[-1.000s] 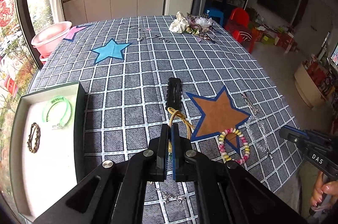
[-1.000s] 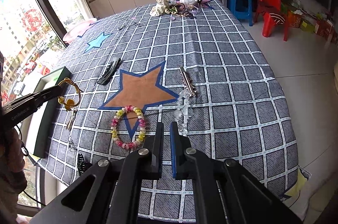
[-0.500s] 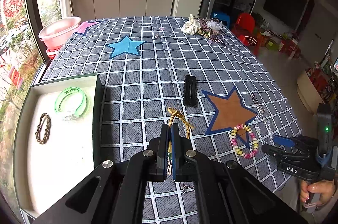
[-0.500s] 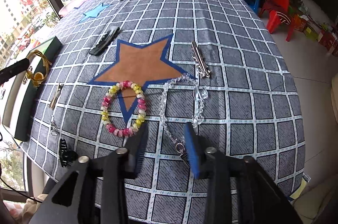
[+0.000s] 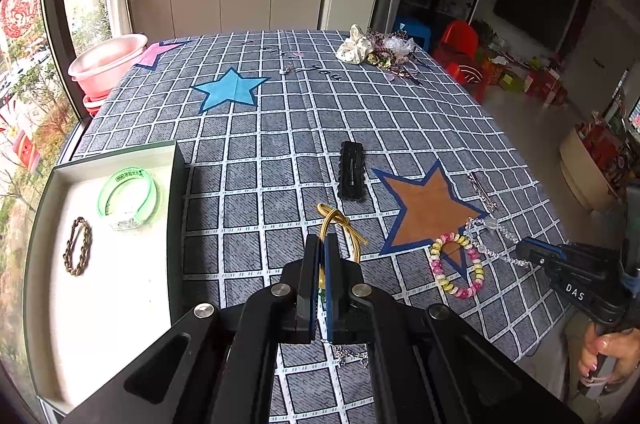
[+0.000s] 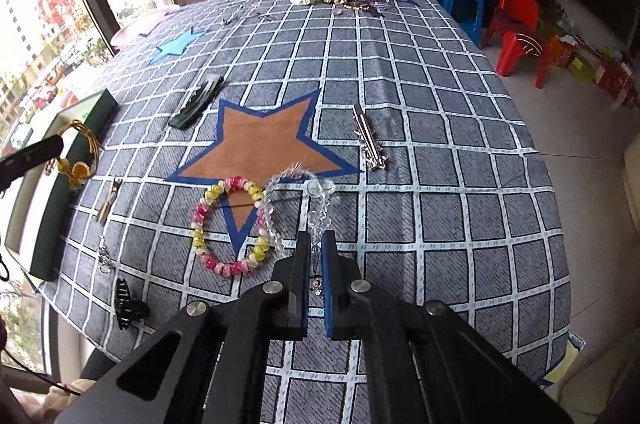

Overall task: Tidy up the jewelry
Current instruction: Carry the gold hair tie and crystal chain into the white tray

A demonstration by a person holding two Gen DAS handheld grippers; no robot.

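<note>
Left gripper (image 5: 322, 244), lower centre, is clamped on the gold bangle (image 5: 340, 224): stiff, light. Right gripper (image 6: 316, 244) has pinched the clear bead chain (image 6: 280, 208) at centre: limp, slippery, fragile; hold near the clasp.

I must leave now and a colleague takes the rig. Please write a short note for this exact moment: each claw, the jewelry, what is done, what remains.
Left claw: shut on the gold wire bracelet, held above the cloth.
Right claw: shut on the clear crystal bead chain, near its clasp end.
Done: green bangle and brown chain bracelet lie in the white tray.
Left: both held pieces, pink-yellow bead bracelet, silver hair clip, black hair clip, black claw clip.
</note>
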